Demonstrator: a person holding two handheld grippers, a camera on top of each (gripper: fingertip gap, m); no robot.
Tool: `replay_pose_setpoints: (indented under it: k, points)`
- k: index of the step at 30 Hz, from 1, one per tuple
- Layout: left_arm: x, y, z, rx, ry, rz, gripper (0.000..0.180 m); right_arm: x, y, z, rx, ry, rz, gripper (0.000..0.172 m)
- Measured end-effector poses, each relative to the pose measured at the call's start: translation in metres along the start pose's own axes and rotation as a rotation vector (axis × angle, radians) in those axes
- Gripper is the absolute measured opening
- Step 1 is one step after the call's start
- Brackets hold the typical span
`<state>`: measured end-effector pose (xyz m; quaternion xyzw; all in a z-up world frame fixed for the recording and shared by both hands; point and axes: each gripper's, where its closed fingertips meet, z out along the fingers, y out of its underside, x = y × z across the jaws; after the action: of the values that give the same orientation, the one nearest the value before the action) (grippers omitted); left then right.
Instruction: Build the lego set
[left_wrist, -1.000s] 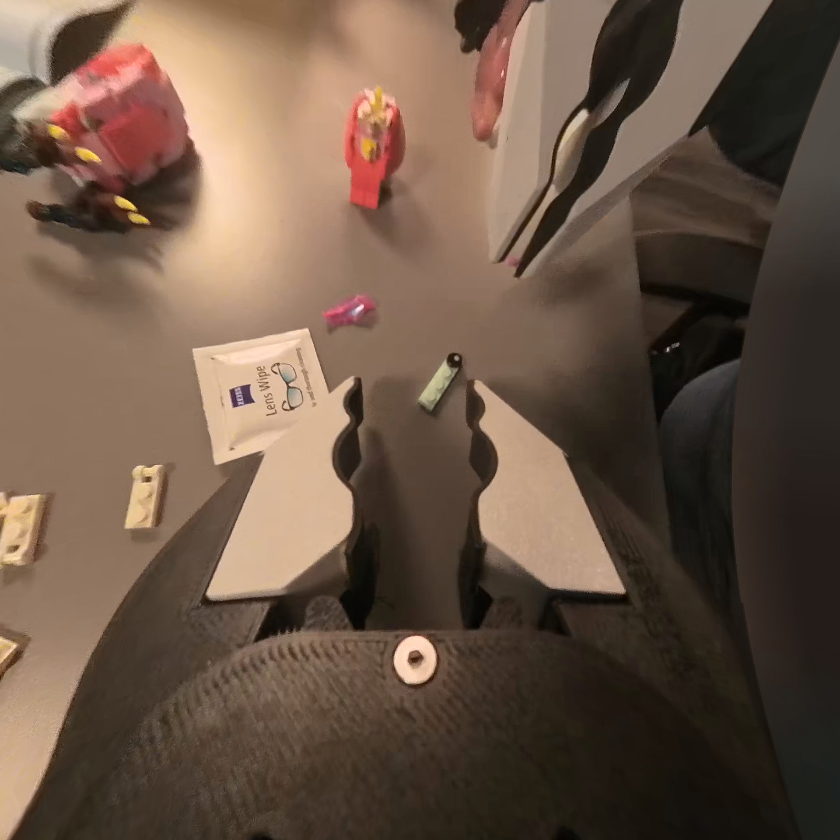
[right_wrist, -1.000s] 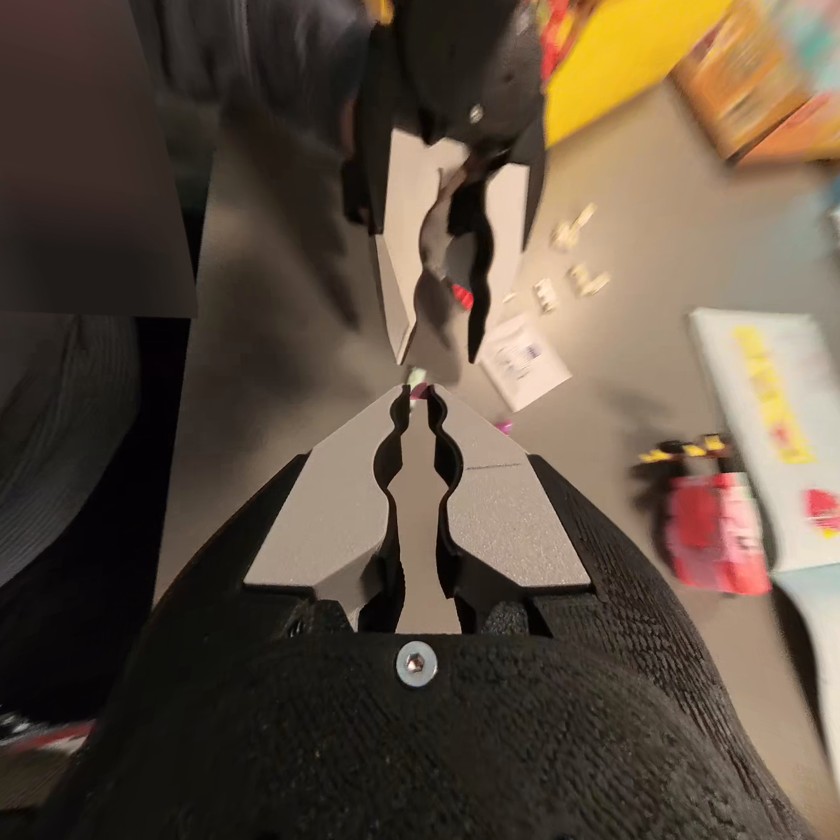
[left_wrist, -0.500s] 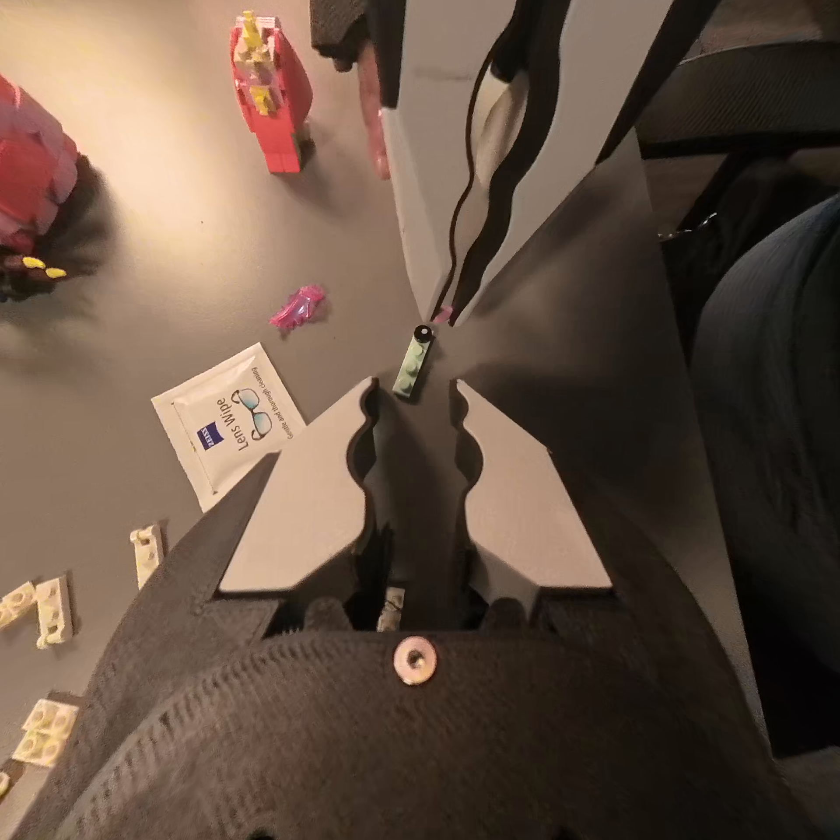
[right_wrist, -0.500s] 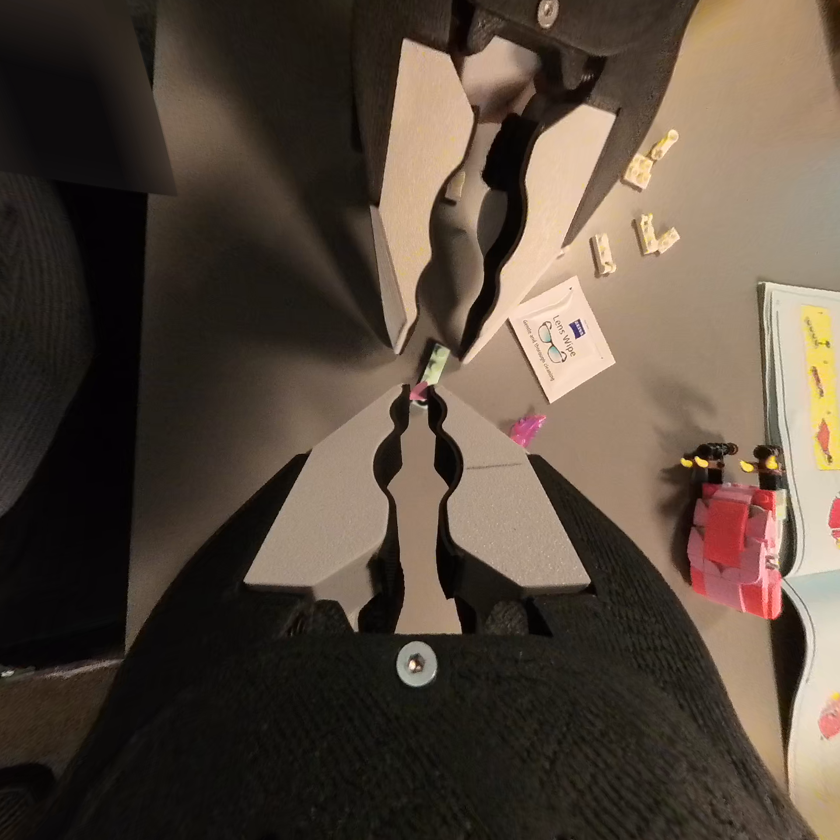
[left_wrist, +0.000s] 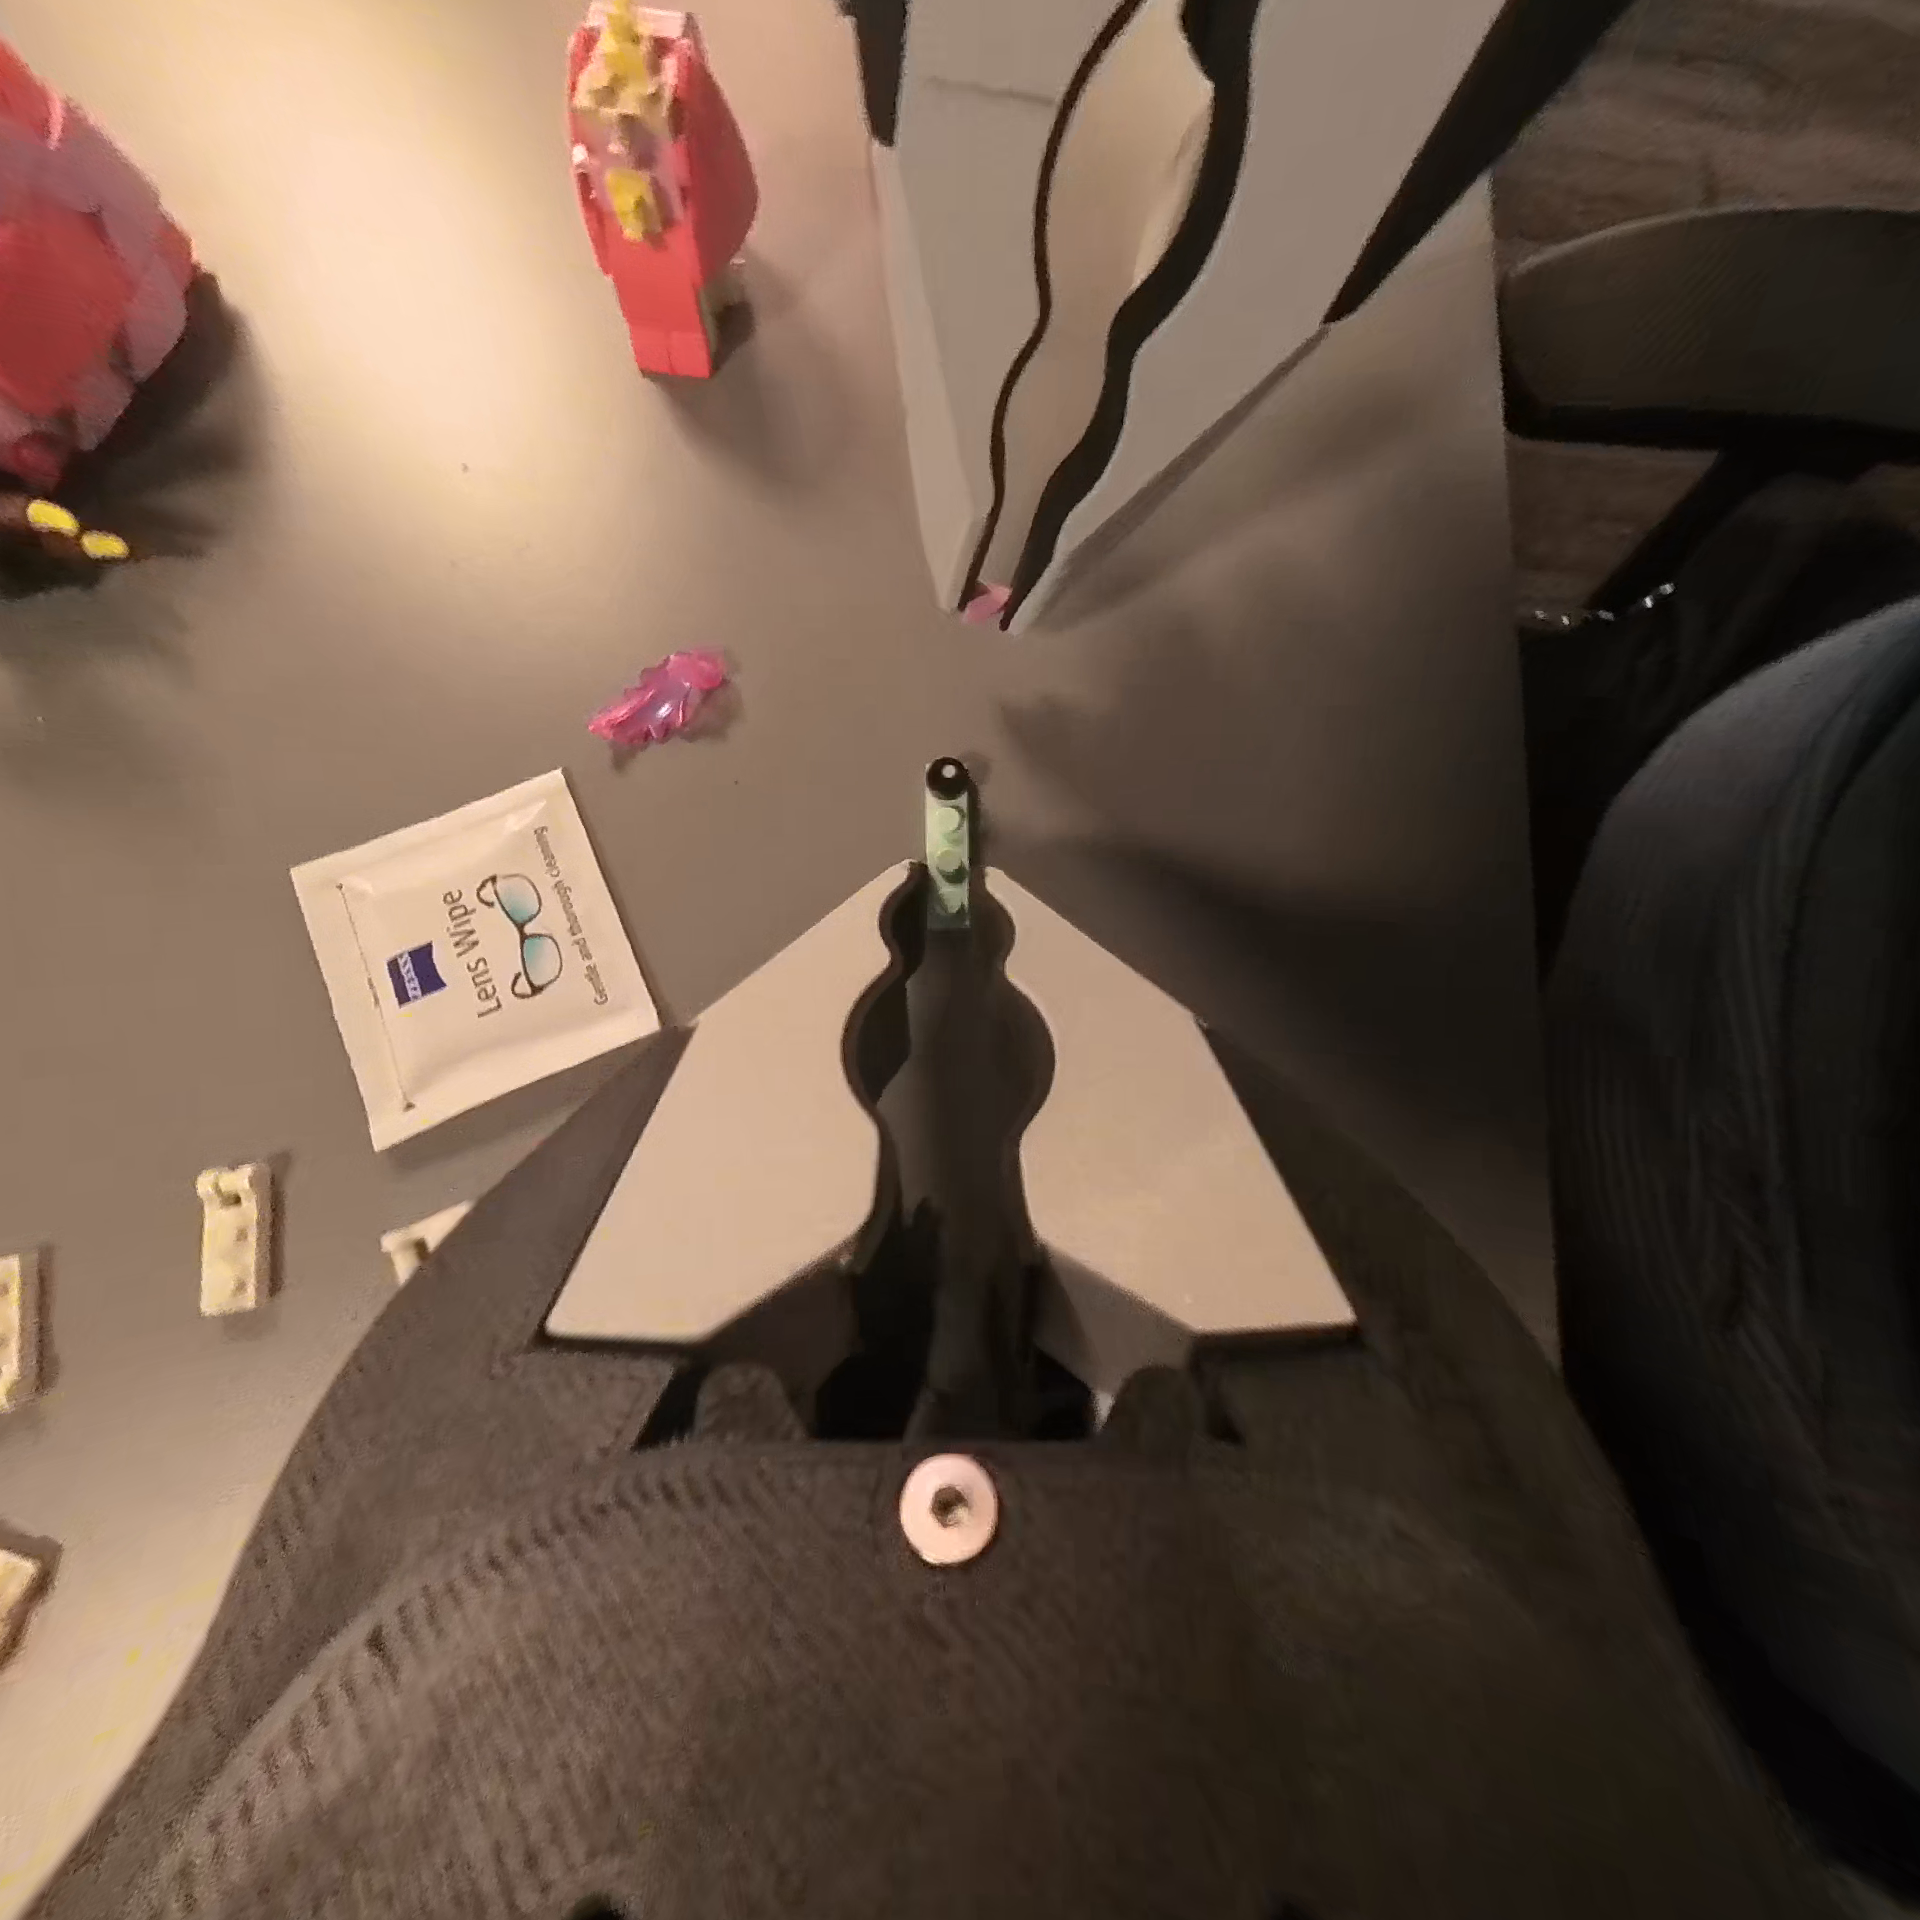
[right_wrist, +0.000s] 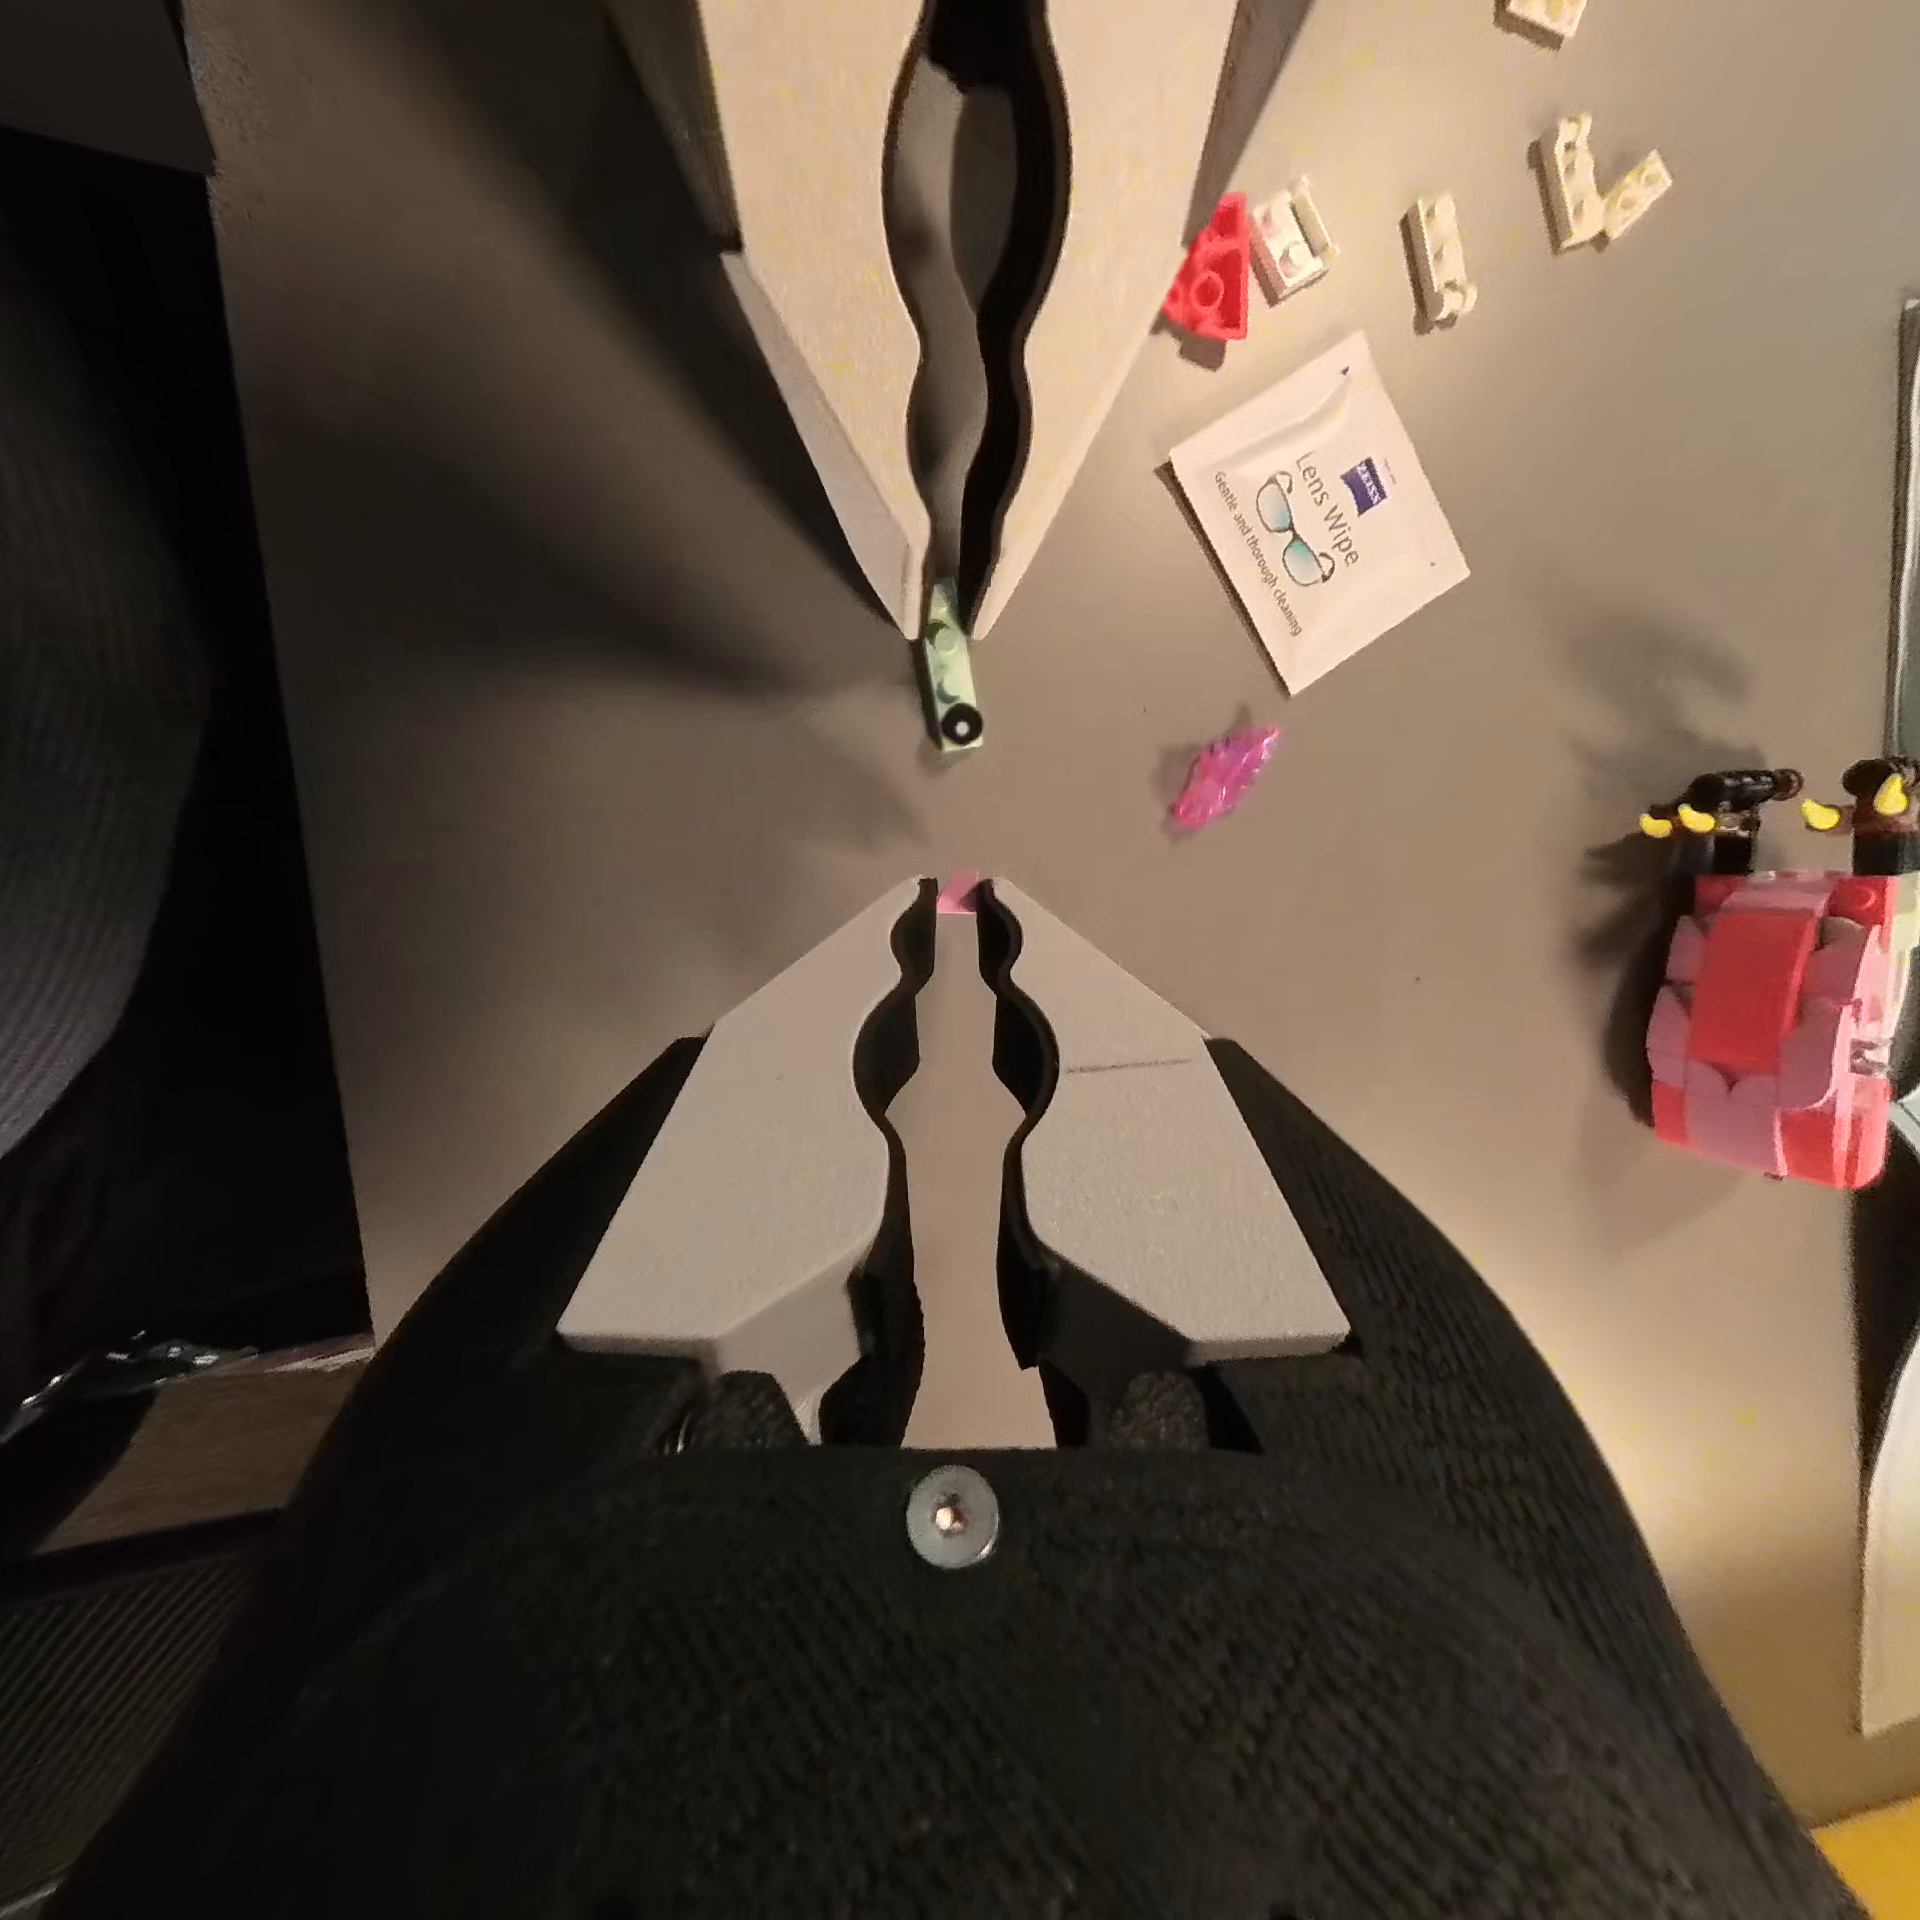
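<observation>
My left gripper (left_wrist: 948, 883) is shut on one end of a thin light-green brick plate (left_wrist: 948, 847) with a black round stud at its far end. The plate sticks out forward past the fingertips over the grey table (left_wrist: 1195, 790). It also shows in the right wrist view (right_wrist: 948, 675), pinched in the left gripper's tips (right_wrist: 943, 613). My right gripper (right_wrist: 958, 891) is shut on a small pink brick piece (right_wrist: 958, 891). The left wrist view shows that piece (left_wrist: 985, 601) at the right gripper's tips. The two grippers face each other, tips a short way apart.
A translucent pink piece (left_wrist: 660, 698), a white wipe sachet (left_wrist: 473, 956) and several cream plates (left_wrist: 234, 1236) lie left of my left gripper. A red-and-pink brick figure (left_wrist: 660, 223) and a bigger red-pink model (right_wrist: 1787, 1023) stand farther off. A small red brick (right_wrist: 1210, 272) lies by white plates. The gap from one gripper's tips to the other's is roughly 5 centimeters. My left gripper's tips are some 8 centimeters from the white wipe sachet (left_wrist: 473, 956). My right wrist view (right_wrist: 1324, 508) looks at it from another angle.
My left gripper moved up to the green plate and shut on its near end. My right gripper stayed shut on the pink piece and drew back from the plate.
</observation>
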<state>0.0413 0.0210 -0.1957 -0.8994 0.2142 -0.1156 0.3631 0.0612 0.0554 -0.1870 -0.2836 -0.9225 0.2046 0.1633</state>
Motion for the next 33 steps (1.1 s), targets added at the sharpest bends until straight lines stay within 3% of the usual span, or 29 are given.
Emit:
replay_pose_setpoints:
  k: [9,16,33]
  points:
    - [-0.0022,-0.0022,0.0005,0.097,-0.141,-0.281,0.007,0.0047,0.0082,0.0043,-0.080,0.012,-0.079,0.006]
    - [-0.0027,-0.0022,0.0007,0.099,-0.173,-0.304,0.006,0.0007,0.0095,0.0050,-0.086,-0.073,-0.052,0.006]
    - [-0.0047,-0.0038,0.0019,0.106,-0.170,-0.294,0.006,0.0067,0.0053,0.0087,-0.060,-0.054,0.026,0.006]
